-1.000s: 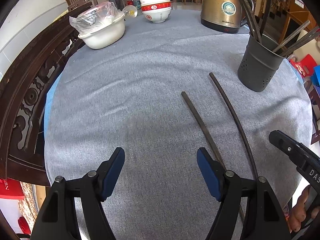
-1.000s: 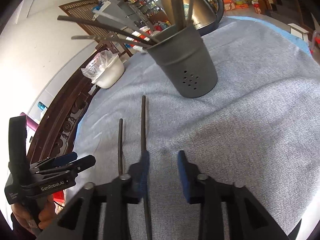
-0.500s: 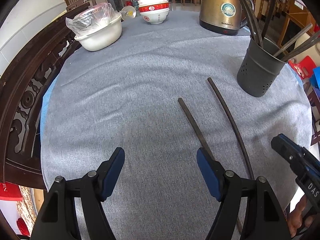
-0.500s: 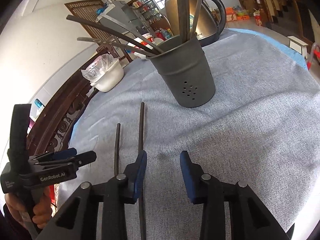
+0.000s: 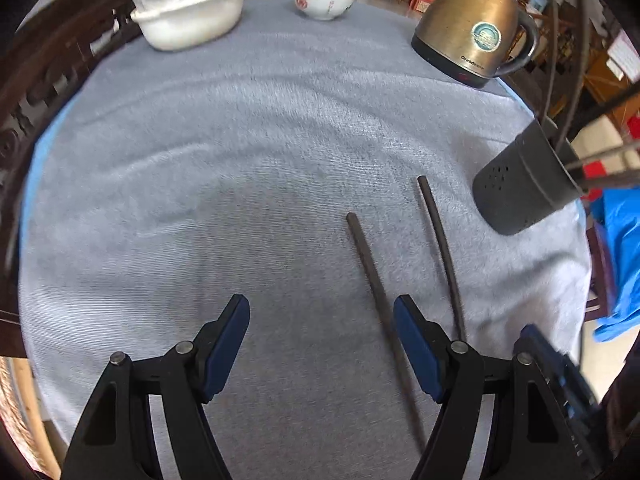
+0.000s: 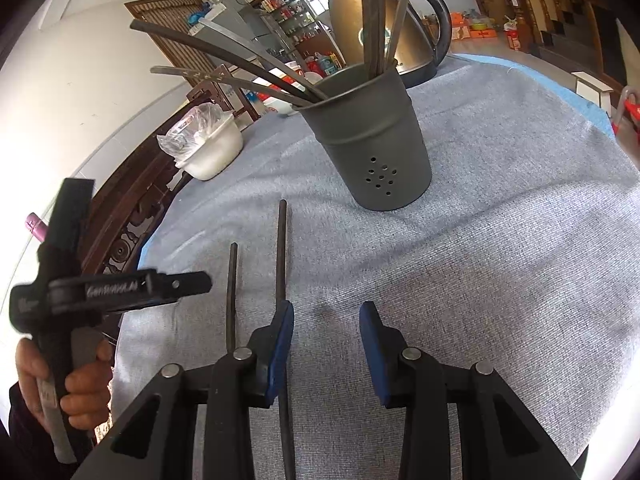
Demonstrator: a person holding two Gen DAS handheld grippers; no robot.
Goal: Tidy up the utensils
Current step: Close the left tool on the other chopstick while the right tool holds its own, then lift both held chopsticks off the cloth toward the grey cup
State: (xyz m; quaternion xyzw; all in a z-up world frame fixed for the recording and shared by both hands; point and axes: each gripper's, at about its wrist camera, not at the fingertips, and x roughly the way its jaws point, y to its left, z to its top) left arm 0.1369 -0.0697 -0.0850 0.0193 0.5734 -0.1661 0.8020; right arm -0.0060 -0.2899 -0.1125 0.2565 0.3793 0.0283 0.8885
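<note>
Two dark chopsticks flat on the grey surface [image 6: 500,280], nearly parallel, long axes running from the bottom of the frame up toward the holder [image 6: 376,152] in the upper centre of the right wrist view. Longer chopstick [image 6: 282,256] passing just beside the inner face of the right gripper [image 6: 326,344] near its left finger, apparently under it rather than between the pads, though hard to tell at this angle. Shorter chopstick [image 6: 231,292] further left, outside that gripper.

Right gripper partly open, holding nothing. Left gripper [image 5: 320,344] wide open, also empty; in its view the near chopstick [image 5: 370,268] slanting down toward the right finger [image 5: 416,344], the far chopstick [image 5: 438,236] beyond it, the holder tilted at the right edge.

Right gripper nearer the longer chopstick; small shift leftward probably needed to straddle it across its axis.
</note>
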